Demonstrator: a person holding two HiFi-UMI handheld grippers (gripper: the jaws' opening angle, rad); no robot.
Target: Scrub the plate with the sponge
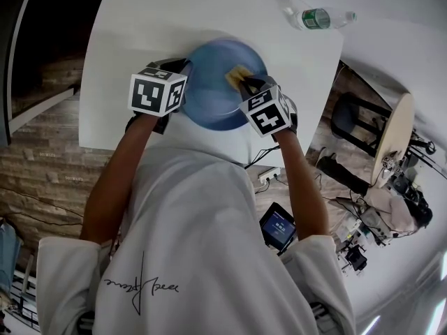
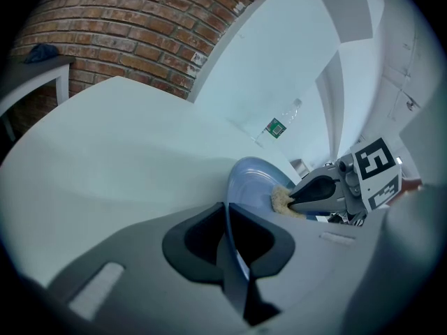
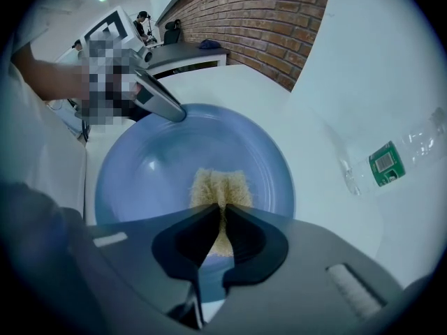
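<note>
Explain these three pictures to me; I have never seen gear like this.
There is no robot: a person holds a clamp-like tool in each hand. The head view looks down from the person's head. The other two views come from cameras riding on each tool. On the white table are a blue plate and a plastic water bottle. The left hand-held gripper is shut on the plate's rim. The right hand-held gripper is shut on a yellow sponge against the plate.
</note>
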